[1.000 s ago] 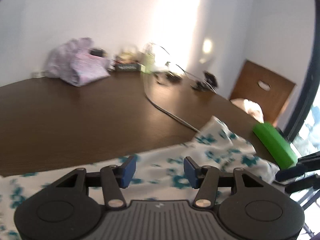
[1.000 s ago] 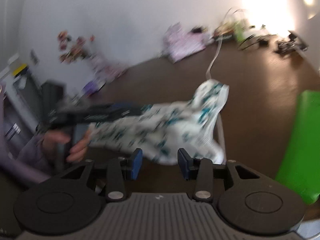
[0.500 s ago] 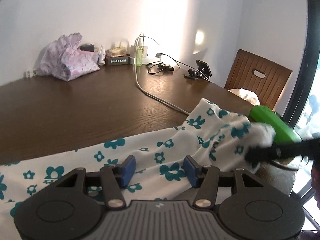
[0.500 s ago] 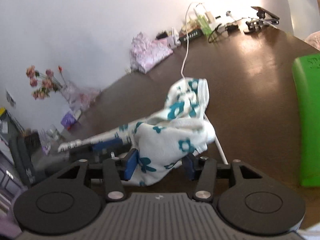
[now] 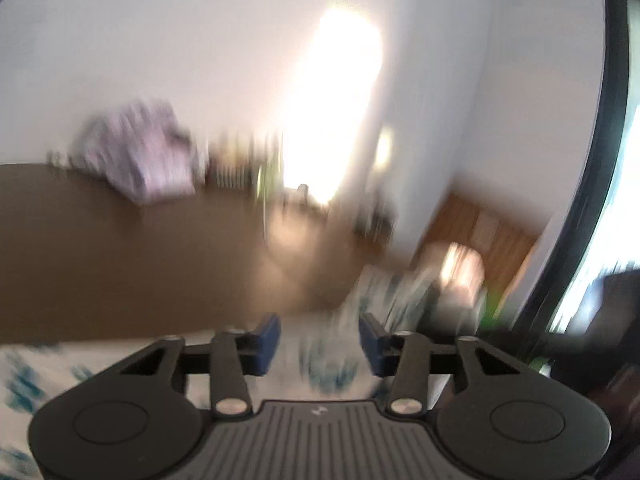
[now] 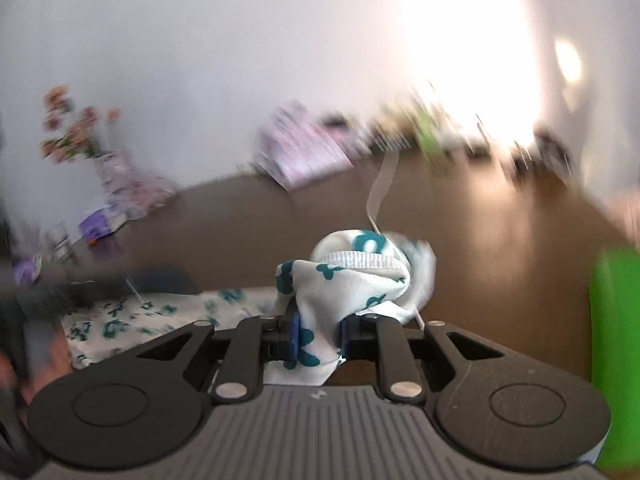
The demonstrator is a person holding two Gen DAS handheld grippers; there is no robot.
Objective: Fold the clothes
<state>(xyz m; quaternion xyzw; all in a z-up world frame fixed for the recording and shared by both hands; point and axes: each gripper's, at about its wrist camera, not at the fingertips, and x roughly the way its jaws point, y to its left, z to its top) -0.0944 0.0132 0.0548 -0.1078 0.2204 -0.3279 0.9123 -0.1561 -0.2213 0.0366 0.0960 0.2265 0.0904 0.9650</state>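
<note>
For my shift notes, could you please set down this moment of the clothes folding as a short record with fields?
garment: white cloth with teal flowers, partly spread on the table
surface: dark brown wooden table
right gripper: jaws have just been closing, now shut on a bunched end of the cloth
left gripper: jaws have just been opening, cloth beneath them, not pinched
nearby: green object at right; pink bundle by the wall
image quality: motion blur

A white garment with teal flowers lies across the brown table, one end bunched upward.
</note>
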